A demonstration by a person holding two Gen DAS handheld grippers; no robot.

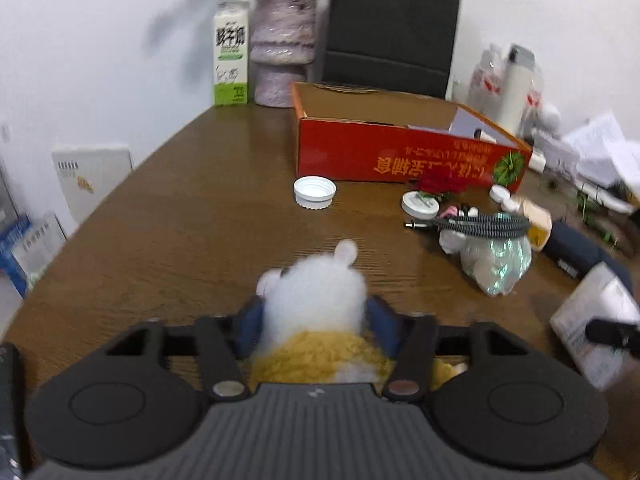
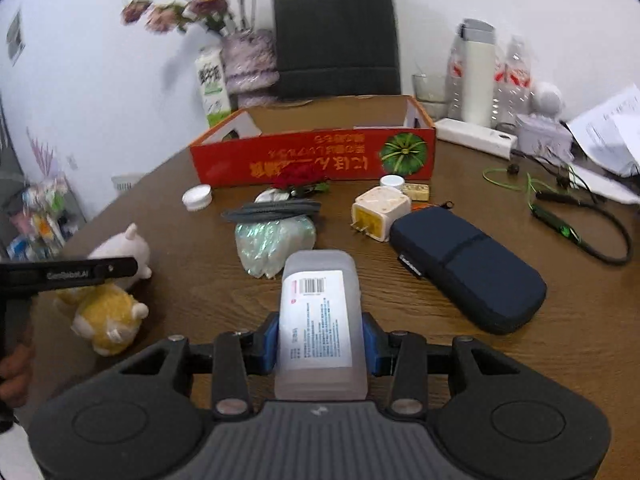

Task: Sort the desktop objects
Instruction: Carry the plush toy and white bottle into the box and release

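With left hand-held gripper (image 1: 314, 320) clamped on plush toy (image 1: 316, 300) and right hand-held gripper (image 2: 320, 336) on plastic case (image 2: 318, 320), carry level into red box (image 2: 312, 156).

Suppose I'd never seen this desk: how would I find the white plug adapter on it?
Start at the long red cardboard box across the middle of the wooden table. Just in front of its right end, left of the dark blue zip case, sits the plug adapter. It is the only white cube, with a yellowish face and two metal prongs sticking out.

White-and-yellow plush toy (image 1: 316, 320) and translucent labelled bottle (image 2: 320, 320), both gripped.
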